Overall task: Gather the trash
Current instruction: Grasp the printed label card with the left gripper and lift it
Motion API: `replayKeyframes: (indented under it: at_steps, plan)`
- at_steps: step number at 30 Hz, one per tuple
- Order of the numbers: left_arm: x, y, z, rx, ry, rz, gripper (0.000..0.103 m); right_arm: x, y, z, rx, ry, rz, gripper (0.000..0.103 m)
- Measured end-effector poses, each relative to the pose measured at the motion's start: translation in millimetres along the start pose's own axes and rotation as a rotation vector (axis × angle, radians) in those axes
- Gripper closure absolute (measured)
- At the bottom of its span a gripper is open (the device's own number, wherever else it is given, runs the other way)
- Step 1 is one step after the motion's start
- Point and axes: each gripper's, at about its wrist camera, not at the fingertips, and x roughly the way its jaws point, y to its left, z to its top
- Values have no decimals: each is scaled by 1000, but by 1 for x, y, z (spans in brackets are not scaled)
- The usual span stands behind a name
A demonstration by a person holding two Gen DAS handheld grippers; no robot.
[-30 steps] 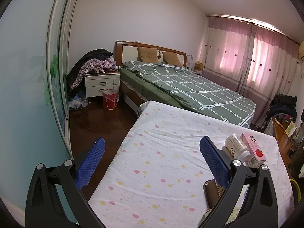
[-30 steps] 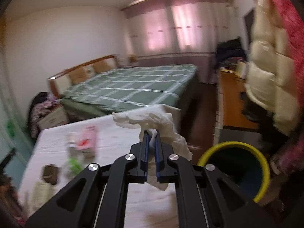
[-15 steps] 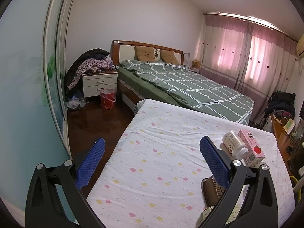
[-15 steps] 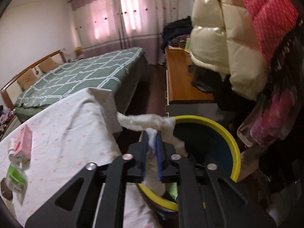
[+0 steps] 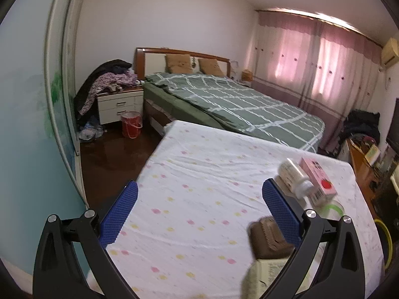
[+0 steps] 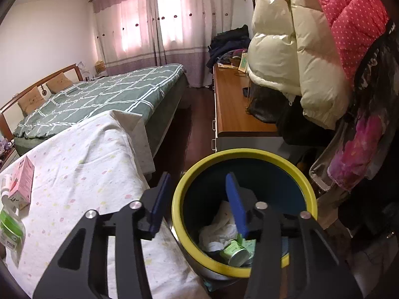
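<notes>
My right gripper [image 6: 199,199] is open and empty over the near rim of a yellow-rimmed blue trash bin [image 6: 294,167]. A crumpled white tissue [image 6: 219,226] lies inside the bin beside a small green can [image 6: 234,251]. My left gripper [image 5: 199,206] is open and empty above the table with the dotted white cloth [image 5: 199,174]. On that table lie a white bottle [image 5: 295,175], a pink carton [image 5: 318,180], a brown object [image 5: 268,239] and a clear cup with a green rim [image 5: 333,208]. The carton [image 6: 22,183] and green-labelled packaging [image 6: 10,226] also show in the right wrist view.
A bed with a green checked cover [image 5: 237,102] stands behind the table. A white nightstand [image 5: 119,107] and red bucket [image 5: 131,124] are at the back left. A wooden desk [image 6: 232,104] and hanging puffy jackets [image 6: 299,49] stand right of the bin.
My right gripper swung from over the table to the bin, opened and let go of the tissue, which now lies in the bin. My left gripper shifted slightly.
</notes>
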Motion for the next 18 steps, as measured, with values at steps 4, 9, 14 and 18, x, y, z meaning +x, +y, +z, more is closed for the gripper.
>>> replayKeyframes:
  at_steps: [4, 9, 14, 18]
  plan:
    - [-6, -22, -8, 37, 34, -42, 5, -1, 2, 0, -11, -8, -3, 53]
    - [-14, -55, -27, 106, 104, -81, 5, -2, 4, 0, -29, -14, -7, 49]
    - [-16, -81, -51, 150, 201, -115, 5, -2, 2, 0, -22, -14, 4, 47]
    - [-12, -92, -68, 178, 275, -114, 5, -3, 3, 0, -24, -15, 12, 46]
